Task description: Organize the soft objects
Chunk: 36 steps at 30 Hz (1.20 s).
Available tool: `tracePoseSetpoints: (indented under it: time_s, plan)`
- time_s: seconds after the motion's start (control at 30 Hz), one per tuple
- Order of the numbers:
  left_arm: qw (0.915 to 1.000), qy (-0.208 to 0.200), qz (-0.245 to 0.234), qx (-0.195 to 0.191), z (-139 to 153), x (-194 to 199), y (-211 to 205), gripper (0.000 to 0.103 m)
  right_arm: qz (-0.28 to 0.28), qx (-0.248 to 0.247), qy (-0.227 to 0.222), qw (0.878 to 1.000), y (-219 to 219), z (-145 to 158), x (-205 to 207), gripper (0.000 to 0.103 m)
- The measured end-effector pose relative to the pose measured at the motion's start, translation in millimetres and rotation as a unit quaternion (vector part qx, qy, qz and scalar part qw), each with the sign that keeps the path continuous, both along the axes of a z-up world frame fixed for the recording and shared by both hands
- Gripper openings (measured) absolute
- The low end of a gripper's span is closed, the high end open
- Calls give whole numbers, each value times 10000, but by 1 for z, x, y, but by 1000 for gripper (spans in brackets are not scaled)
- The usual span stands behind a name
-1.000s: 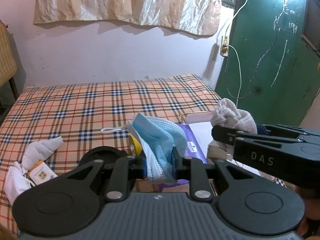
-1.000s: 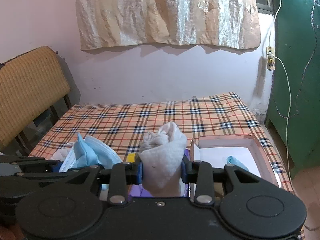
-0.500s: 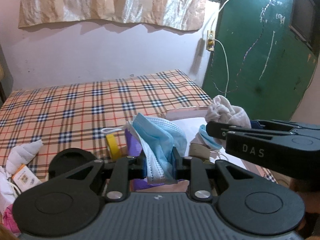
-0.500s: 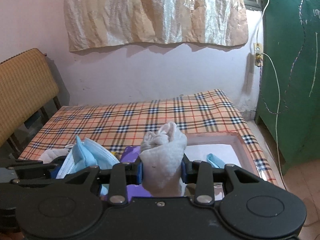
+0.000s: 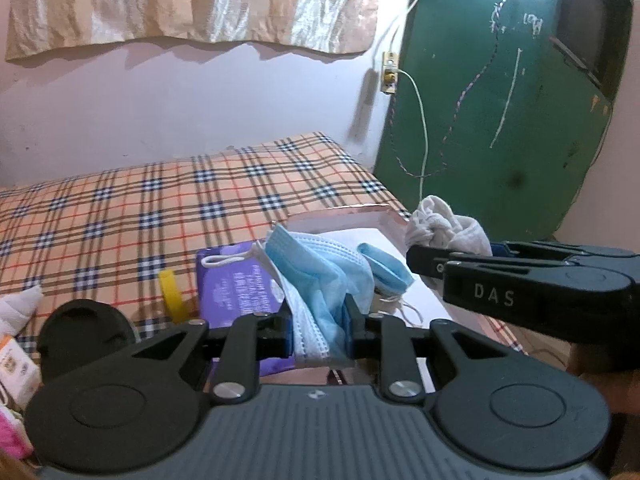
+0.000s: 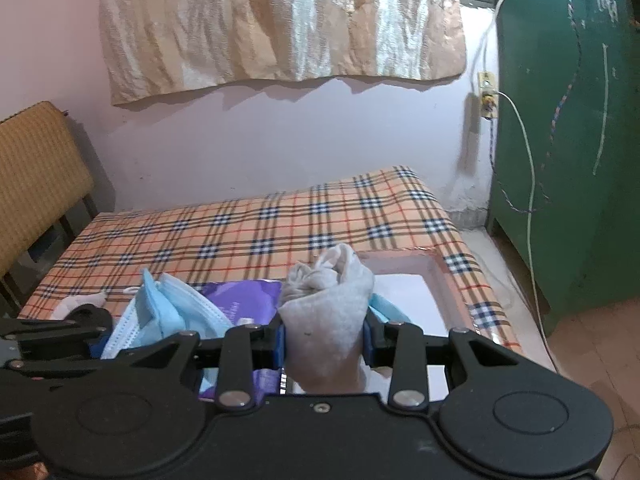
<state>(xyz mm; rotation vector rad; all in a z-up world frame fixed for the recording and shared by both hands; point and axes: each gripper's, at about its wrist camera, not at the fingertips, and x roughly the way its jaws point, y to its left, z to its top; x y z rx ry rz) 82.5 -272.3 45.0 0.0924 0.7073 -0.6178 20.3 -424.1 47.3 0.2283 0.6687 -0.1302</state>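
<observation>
Above the checked bedspread [image 6: 248, 236], my left gripper [image 5: 319, 330] pinches a bundle of blue face masks [image 5: 316, 276] while my right gripper [image 6: 325, 338] clamps a rolled grey sock [image 6: 330, 304], both held just over the pink-rimmed box [image 6: 434, 268] where another mask [image 5: 384, 266] lies.

My left gripper [image 5: 319, 330] pinches blue face masks [image 5: 320, 276] above the box [image 5: 344, 220]; my right gripper [image 5: 416, 254] (marked DAS) holds a grey sock [image 5: 448, 228].

Far half of the bed [image 6: 280, 224] is wide open, near edge is jammed with box [image 6: 434, 276] and purple pack [image 5: 236, 284].
</observation>
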Motion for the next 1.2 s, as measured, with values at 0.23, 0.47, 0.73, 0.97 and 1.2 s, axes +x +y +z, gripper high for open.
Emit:
tracePoseSetpoints:
  time_s: [0.23,0.47,0.73,0.97,1.2]
  plan:
    - [9997,83,-199,-64,-10,1,-20,25,-210,19,110,9997,-23,-9,-7,42]
    - [9996,153,-207,-87,-19,17,-38,25,-286,74,234,9993,-45,-19,2,42]
    - [9997,126,-217,-32,-25,39,-59,25,-262,78,323,9991,-63,-29,34,43]
    - [9995,161,-220,-150,-34,60,-73,39,-348,129,327,9988,-81,-37,61,57]
    - [9997,129,-129,-163,-34,63,-70,63,-341,88,208,9992,-84,-35,65,75]
